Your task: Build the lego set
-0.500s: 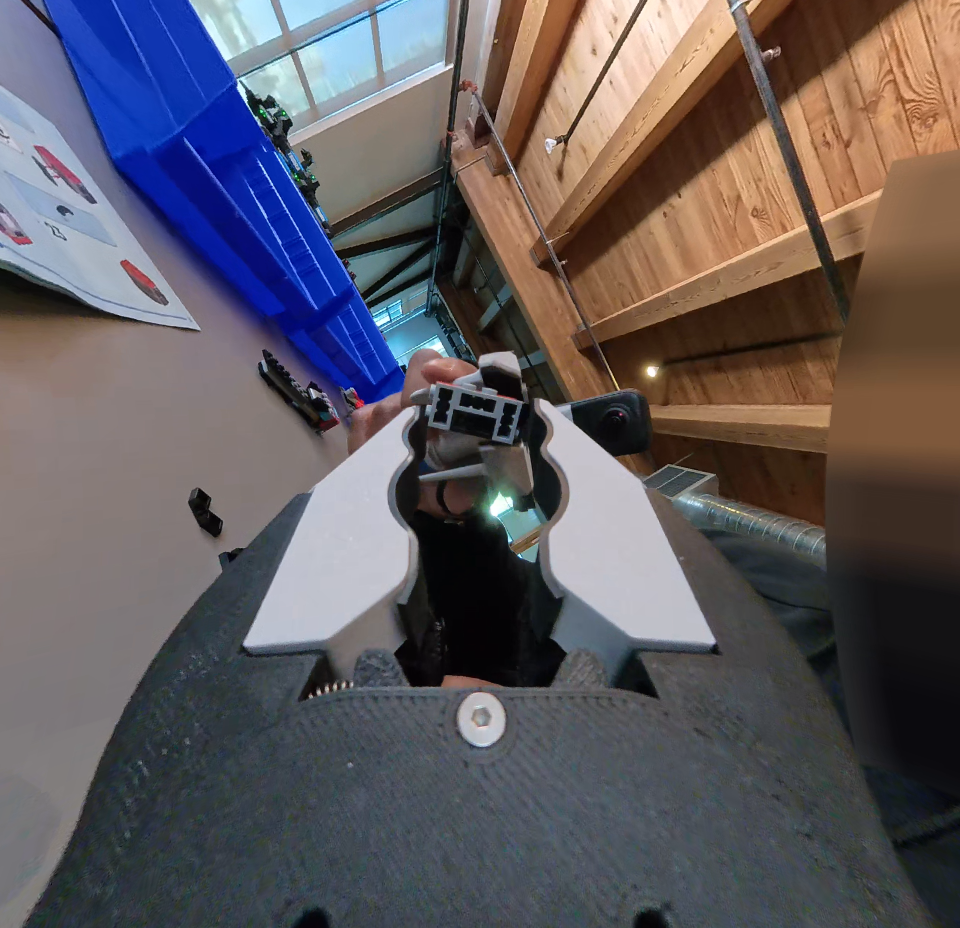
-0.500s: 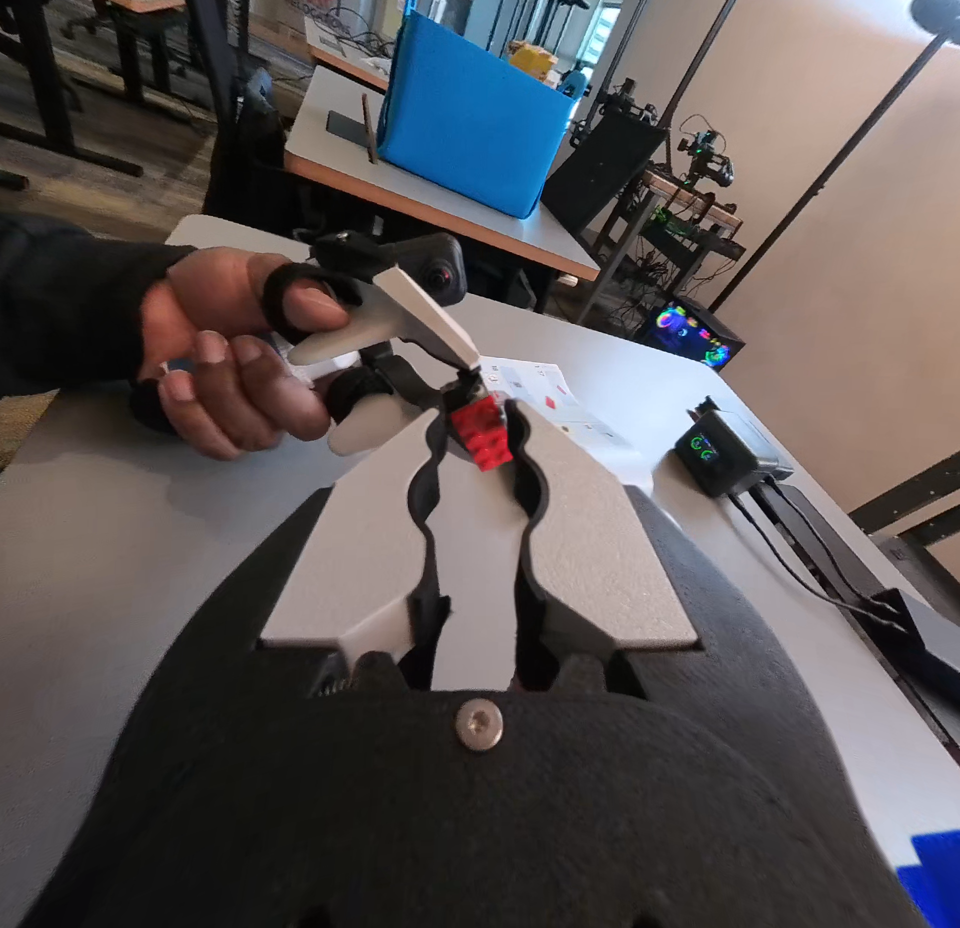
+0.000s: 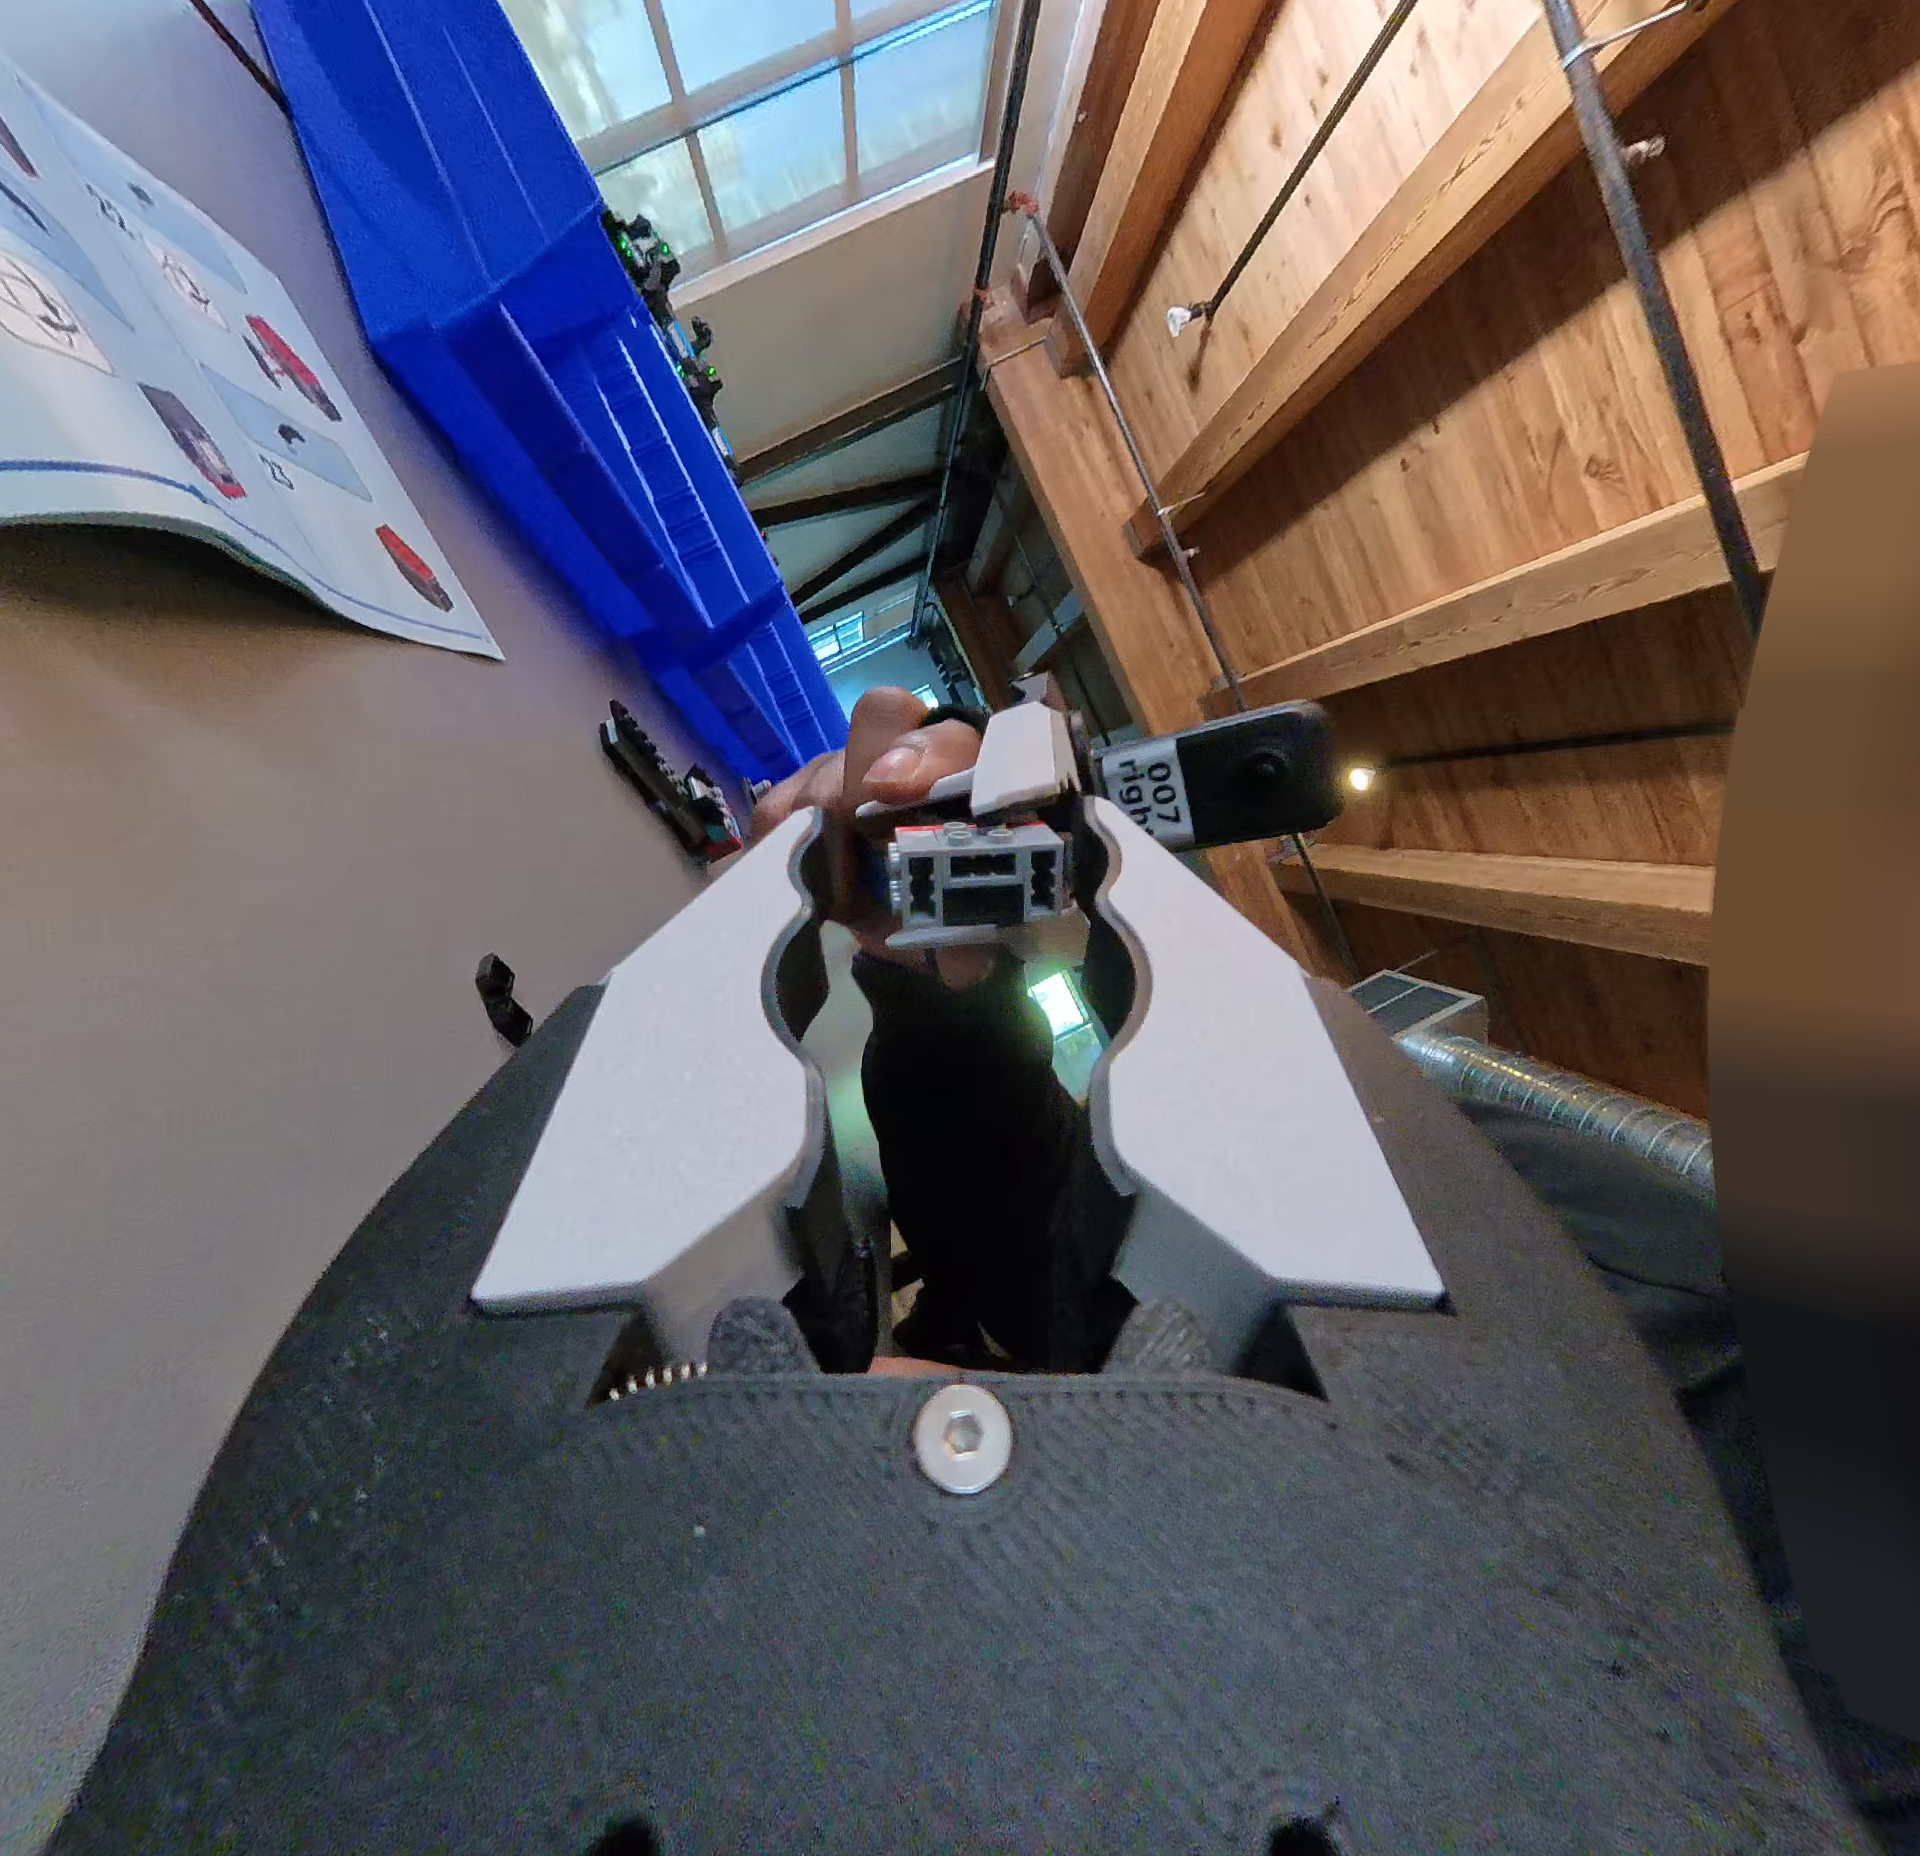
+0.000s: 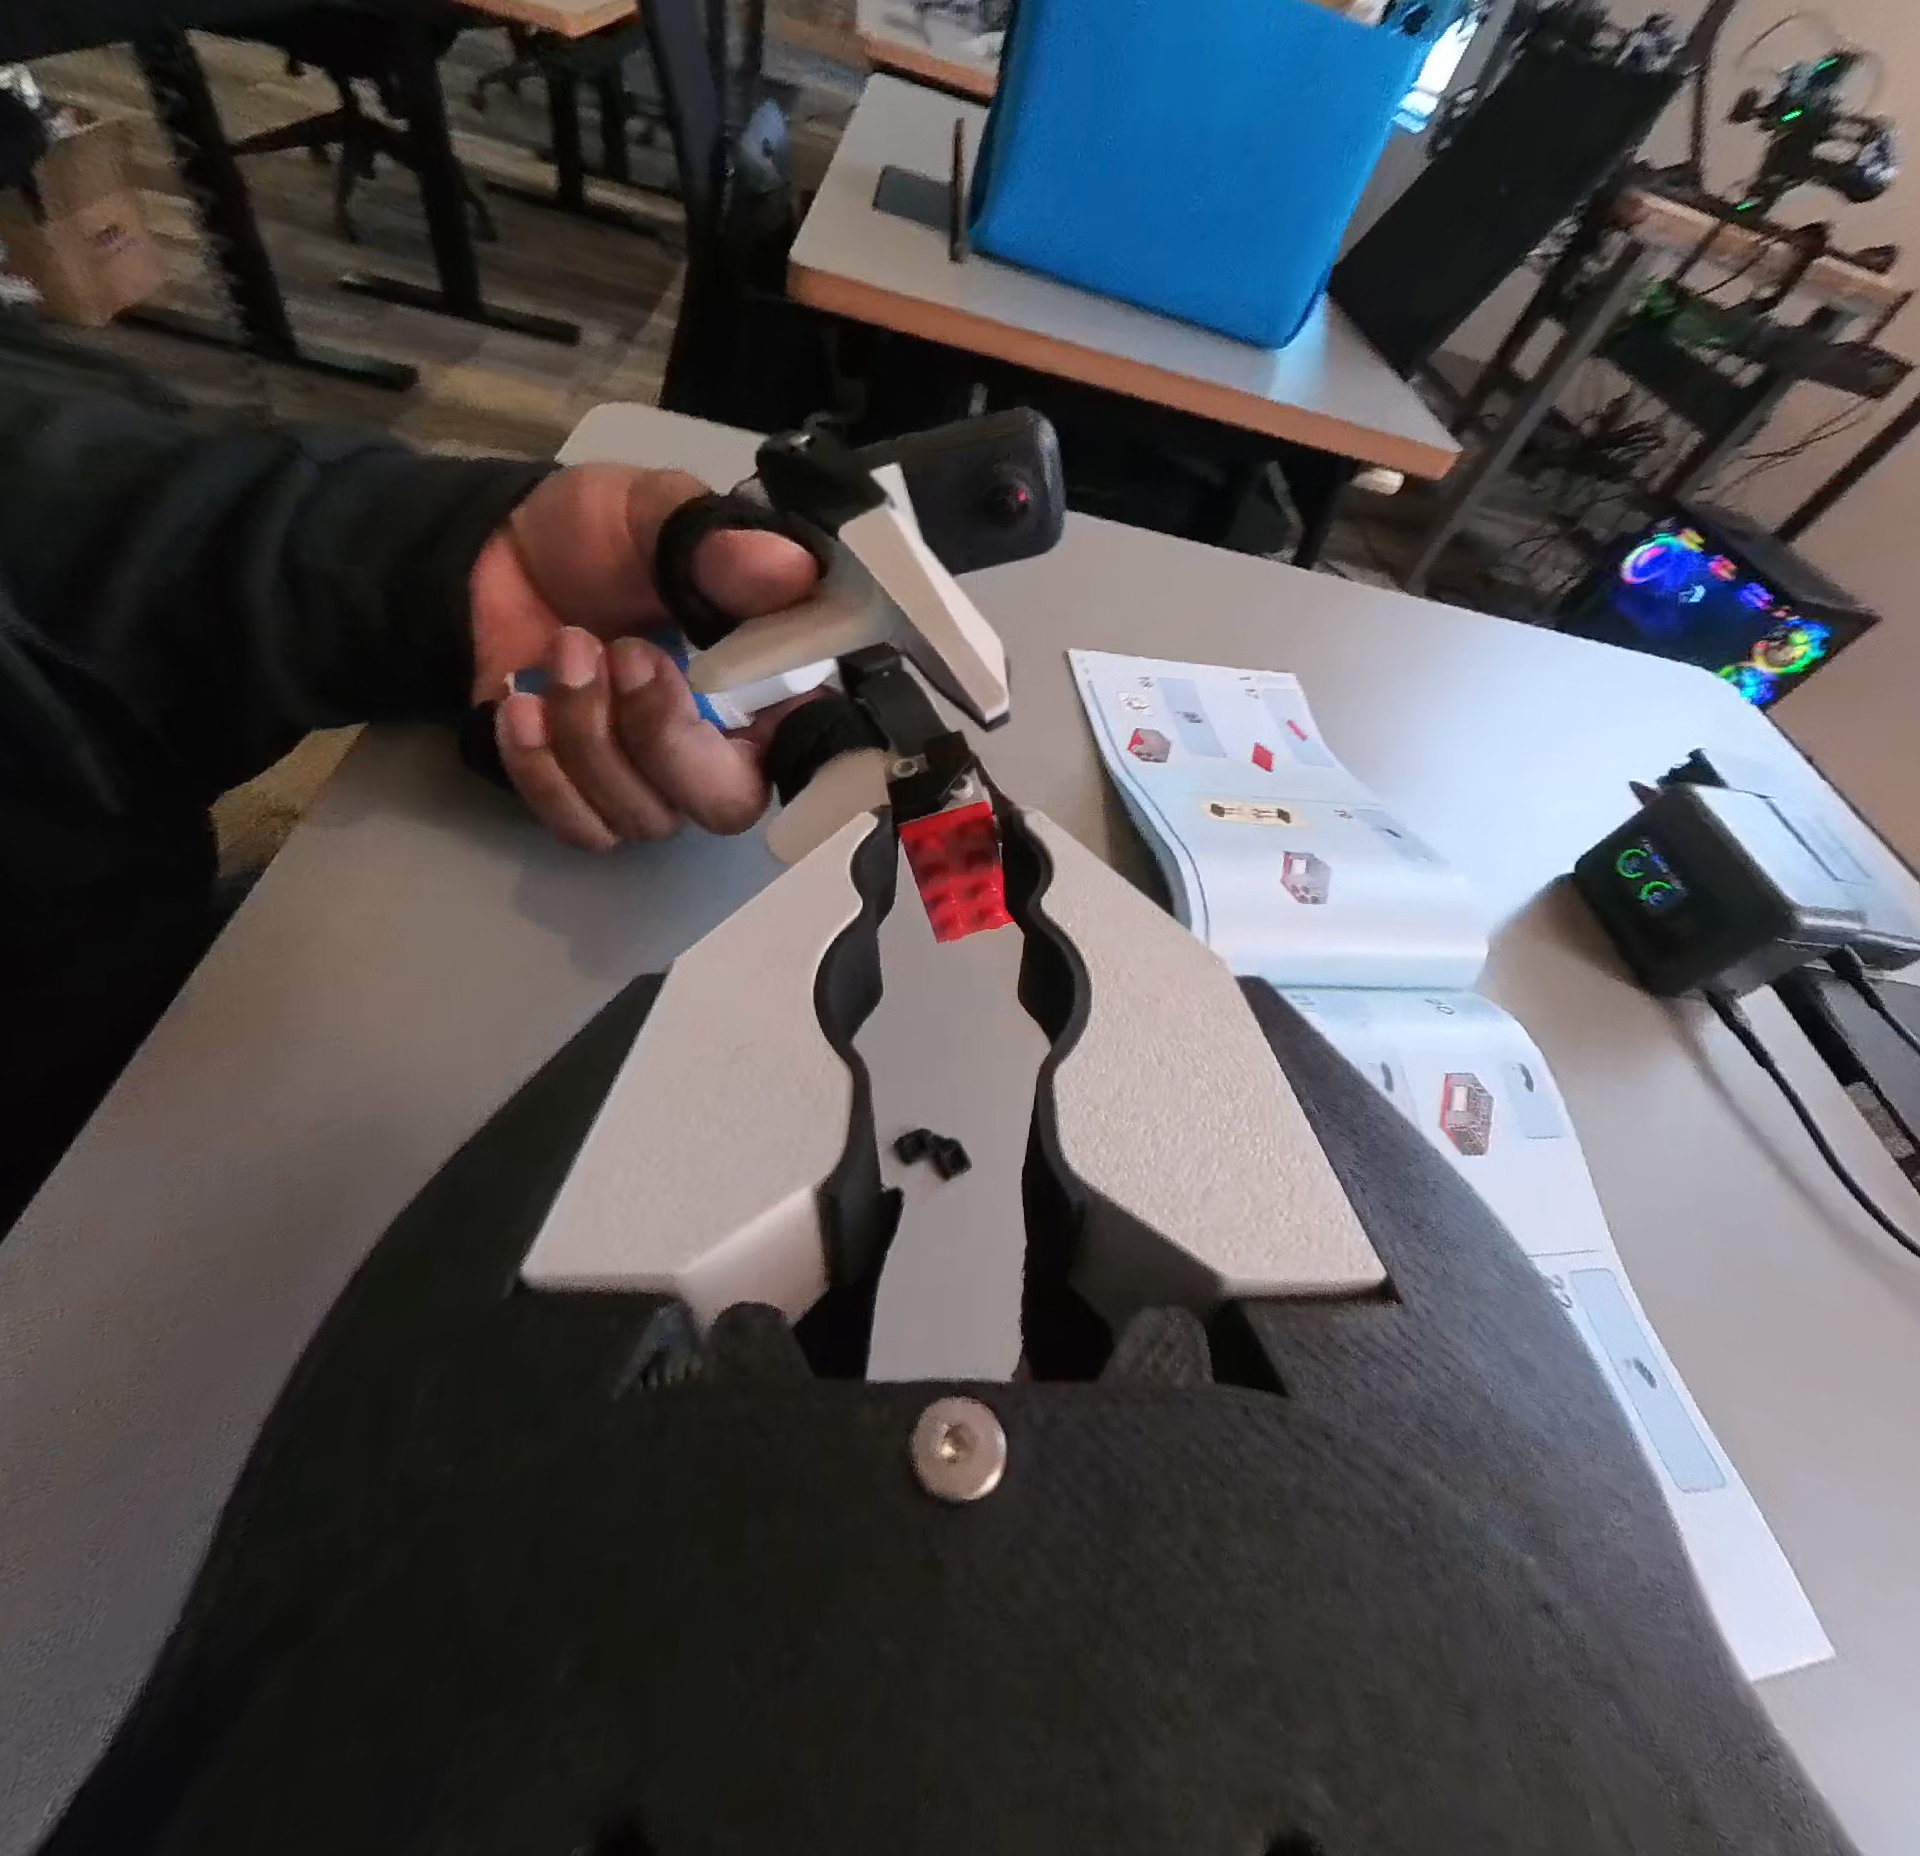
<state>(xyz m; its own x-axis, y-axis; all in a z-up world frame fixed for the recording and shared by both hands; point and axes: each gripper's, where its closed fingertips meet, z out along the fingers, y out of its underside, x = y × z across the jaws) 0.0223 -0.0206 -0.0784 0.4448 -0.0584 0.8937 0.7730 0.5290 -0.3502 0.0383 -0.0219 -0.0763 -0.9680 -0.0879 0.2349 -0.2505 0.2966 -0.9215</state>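
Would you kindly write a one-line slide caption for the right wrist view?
Right gripper and left gripper both grip a red and grey lego assembly above the grey table.

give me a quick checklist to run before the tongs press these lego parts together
1. Left tongs gripping the grey plastic lego block: ok, it sits between the tips.
2. Right tongs gripping the red plastic lego brick: ok.
3. Brick lined up and seated on the block: cannot tell, the joint is hidden in both views.
4. Small loose black lego piece out of the way: ok, it lies on the grey table below the tongs.
5. Open paper instruction booklet in view: ok, flat beside the work.
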